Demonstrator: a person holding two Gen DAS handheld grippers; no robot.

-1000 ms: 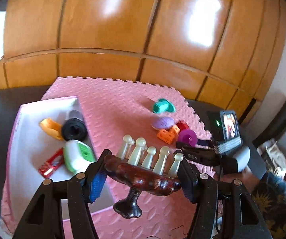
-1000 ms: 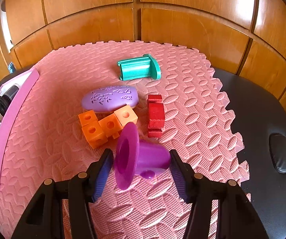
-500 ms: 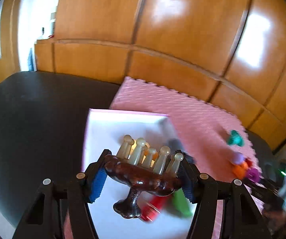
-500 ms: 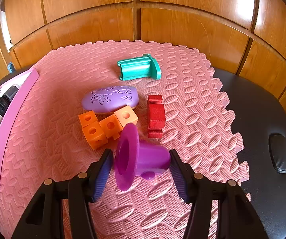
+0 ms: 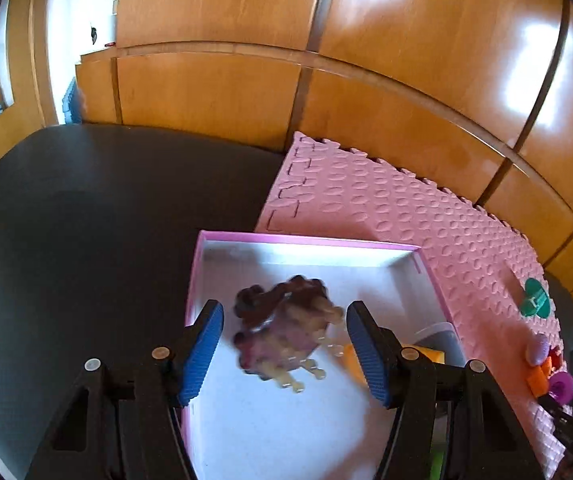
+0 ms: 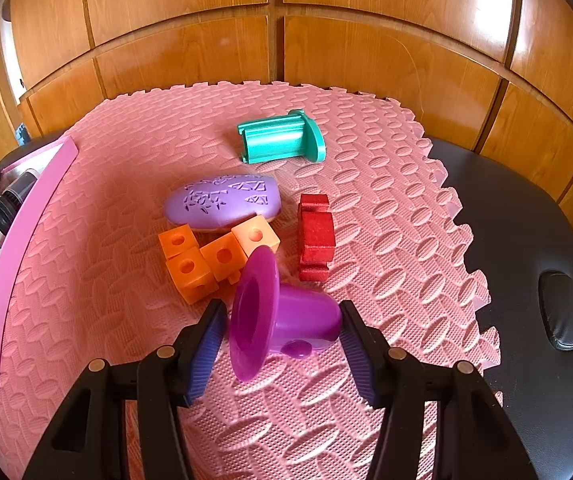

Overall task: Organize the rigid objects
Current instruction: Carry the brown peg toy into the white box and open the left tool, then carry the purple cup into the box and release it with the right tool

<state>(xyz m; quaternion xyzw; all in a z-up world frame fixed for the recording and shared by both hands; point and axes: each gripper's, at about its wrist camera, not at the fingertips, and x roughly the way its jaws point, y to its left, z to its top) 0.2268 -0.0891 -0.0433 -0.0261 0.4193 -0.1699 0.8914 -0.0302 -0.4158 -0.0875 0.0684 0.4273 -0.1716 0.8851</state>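
Now that my left gripper (image 5: 284,354) has let go, jaws parted, the brown pegged massager (image 5: 286,332) drops blurred into the pink box (image 5: 306,242), twelve o'clock of the pads. Right gripper (image 6: 282,346) clasps the purple cup (image 6: 282,316) on the mat (image 6: 386,184); next for boxing.

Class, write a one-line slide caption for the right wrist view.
Right claw grips a purple flanged cup on the pink foam mat, near orange cubes, a red block and a teal spool.

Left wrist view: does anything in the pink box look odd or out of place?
Yes. The dark wooden massager is a motion-blurred smear between the left gripper pads, touching neither, apparently tumbling into the pink box.
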